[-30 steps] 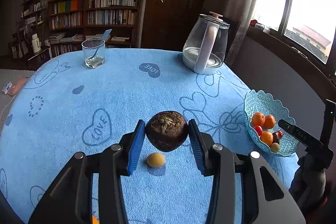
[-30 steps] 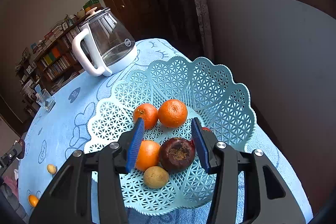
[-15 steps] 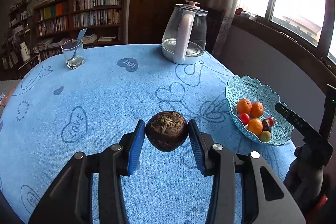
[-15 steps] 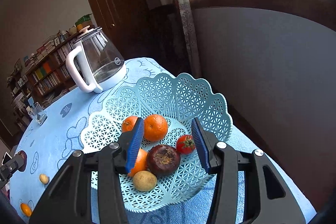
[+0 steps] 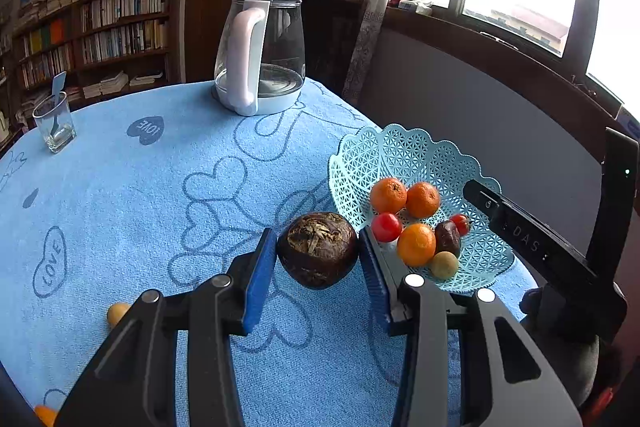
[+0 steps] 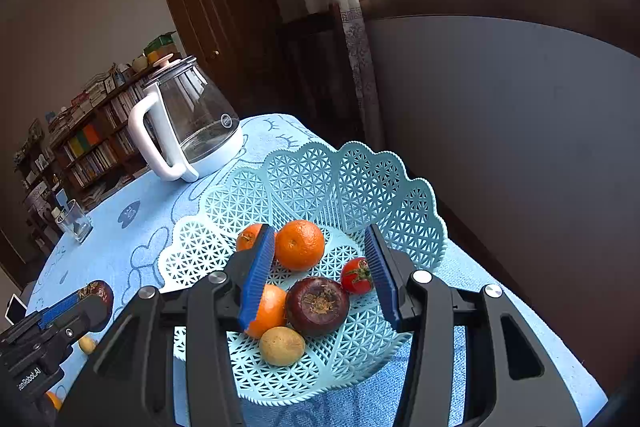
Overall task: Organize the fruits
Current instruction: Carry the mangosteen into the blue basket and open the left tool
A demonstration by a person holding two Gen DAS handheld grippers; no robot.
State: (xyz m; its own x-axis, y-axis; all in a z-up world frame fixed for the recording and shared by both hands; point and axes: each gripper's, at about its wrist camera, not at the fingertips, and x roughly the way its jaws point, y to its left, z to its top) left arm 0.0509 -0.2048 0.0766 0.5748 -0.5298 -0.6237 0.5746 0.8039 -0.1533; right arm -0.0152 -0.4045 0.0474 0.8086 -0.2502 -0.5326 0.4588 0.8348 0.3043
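My left gripper (image 5: 318, 259) is shut on a dark brown round fruit (image 5: 317, 249), held above the blue cloth just left of the light blue lattice basket (image 5: 404, 151). The basket holds three oranges, two small red tomatoes, a dark purple fruit (image 6: 317, 305) and a yellowish fruit (image 6: 281, 345). My right gripper (image 6: 320, 279) is open and empty above the basket (image 6: 360, 179). It shows in the left wrist view (image 5: 528, 239) at the right. The left gripper with its brown fruit (image 6: 94, 293) shows at lower left in the right wrist view.
A glass kettle (image 5: 260, 55) stands at the table's far side. A glass with a spoon (image 5: 54, 121) is at the far left. A small yellow fruit (image 5: 117, 311) and an orange (image 5: 45, 415) lie on the cloth at lower left. The table edge runs just right of the basket.
My left gripper has carried the brown fruit to the right, close to the basket. My right gripper has risen and drawn back from the fruits, still open.
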